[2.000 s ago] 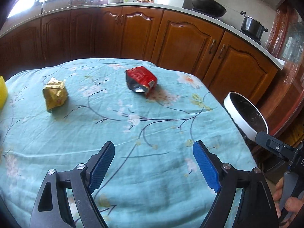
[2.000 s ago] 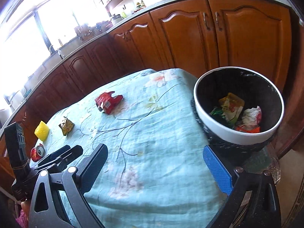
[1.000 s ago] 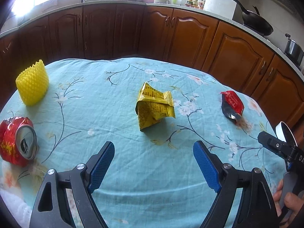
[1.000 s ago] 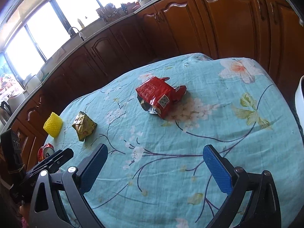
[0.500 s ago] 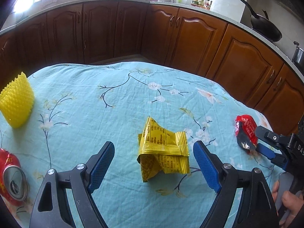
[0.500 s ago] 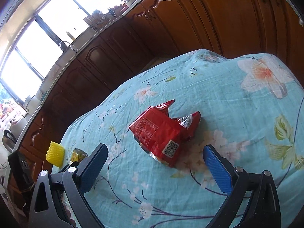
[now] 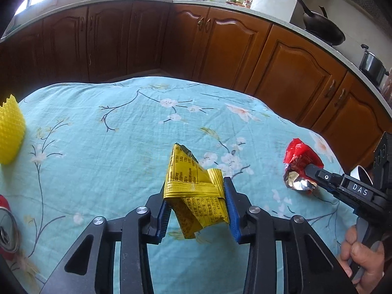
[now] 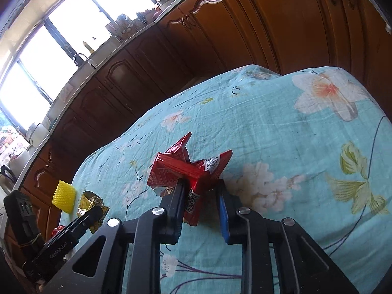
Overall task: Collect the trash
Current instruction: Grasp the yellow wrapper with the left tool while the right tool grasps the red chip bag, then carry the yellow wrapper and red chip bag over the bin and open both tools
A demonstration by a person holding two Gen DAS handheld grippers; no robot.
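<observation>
My left gripper (image 7: 196,196) is shut on a crumpled yellow snack wrapper (image 7: 193,191) on the teal floral tablecloth (image 7: 110,152). My right gripper (image 8: 201,196) is shut on a red snack wrapper (image 8: 186,169), which also shows at the right of the left wrist view (image 7: 300,169) with the right gripper's fingers on it. The yellow wrapper and left gripper show small at the left of the right wrist view (image 8: 91,202).
A yellow ridged cup (image 7: 9,132) and a crushed red can (image 7: 6,230) lie at the table's left edge. Brown kitchen cabinets (image 7: 220,49) curve behind the table. A wok (image 7: 321,29) and pot (image 7: 372,66) sit on the counter.
Both grippers moved forward and closed: the left around the yellow wrapper, the right around the red wrapper. Both were open half a second ago.
</observation>
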